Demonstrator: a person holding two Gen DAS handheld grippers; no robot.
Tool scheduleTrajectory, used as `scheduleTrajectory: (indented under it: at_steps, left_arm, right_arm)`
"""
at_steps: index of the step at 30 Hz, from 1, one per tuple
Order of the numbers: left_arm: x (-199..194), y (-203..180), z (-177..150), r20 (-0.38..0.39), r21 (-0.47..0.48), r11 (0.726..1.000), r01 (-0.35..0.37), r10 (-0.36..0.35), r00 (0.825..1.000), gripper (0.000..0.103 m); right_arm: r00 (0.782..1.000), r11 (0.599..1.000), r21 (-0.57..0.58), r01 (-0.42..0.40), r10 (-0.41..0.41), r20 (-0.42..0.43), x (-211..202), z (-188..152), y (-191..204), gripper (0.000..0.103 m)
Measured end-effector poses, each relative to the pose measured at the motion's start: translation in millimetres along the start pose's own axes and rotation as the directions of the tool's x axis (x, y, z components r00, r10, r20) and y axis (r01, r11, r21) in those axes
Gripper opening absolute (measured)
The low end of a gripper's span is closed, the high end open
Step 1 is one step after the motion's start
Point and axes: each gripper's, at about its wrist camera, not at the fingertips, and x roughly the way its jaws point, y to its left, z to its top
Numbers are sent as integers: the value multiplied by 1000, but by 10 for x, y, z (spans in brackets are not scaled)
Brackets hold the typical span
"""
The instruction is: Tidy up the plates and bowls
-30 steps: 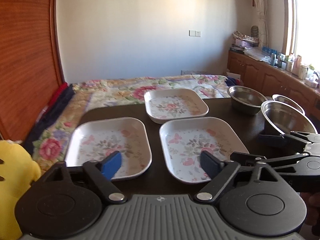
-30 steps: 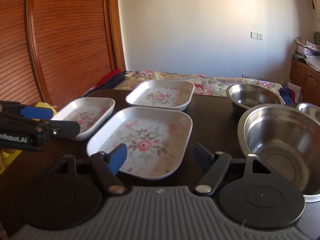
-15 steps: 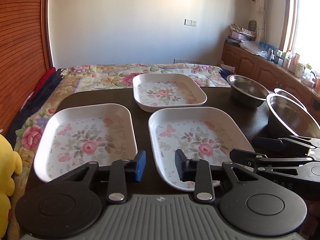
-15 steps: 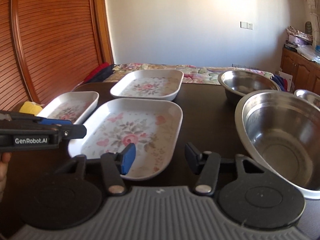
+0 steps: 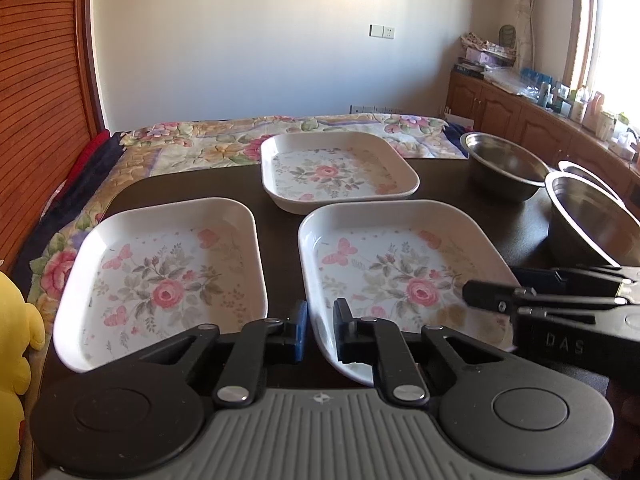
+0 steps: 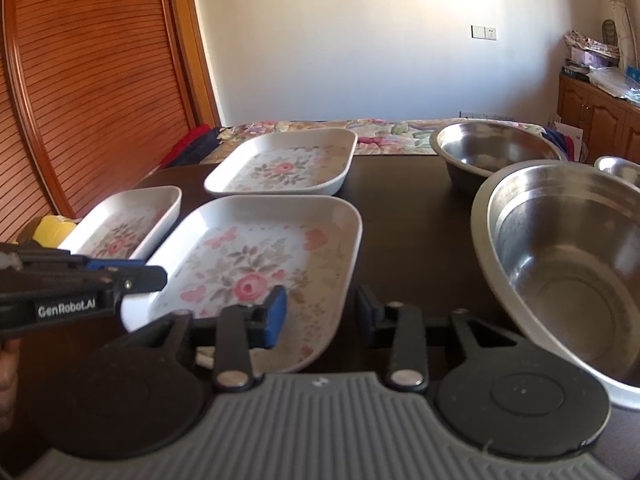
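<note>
Three floral plates on dark table [image 5: 276, 208]: near-left plate [image 5: 160, 276] and near-right plate [image 5: 400, 272] side by side, long axes running away from the cameras, a narrow strip of table between them; far plate [image 5: 336, 172] behind that strip, long axis across. Left gripper [image 5: 320, 330] nearly pressed together, a slim gap left, astride the near-right plate's near-left rim, contact unclear. Right gripper [image 6: 320, 312] spread, over the same plate's near-right corner [image 6: 320, 344], rim hidden under the frame. Three steel bowls at right: big bowl [image 6: 568, 264] cut off by the frame, far bowl [image 6: 496, 152] at the back edge, third bowl [image 6: 618, 168] mostly hidden. Open table between plates and bowls. Yellow toy [image 5: 16, 344] off the left edge
</note>
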Motion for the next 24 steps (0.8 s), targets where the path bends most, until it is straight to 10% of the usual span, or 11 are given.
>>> scheduleTrajectory:
  at_steps: [24]
  left_arm:
    - [-479,-116,-213,38,-46,999,20,-18,999,12]
  right_arm:
    - [997,998,11,-68,68,42,-375,-76,-88,21]
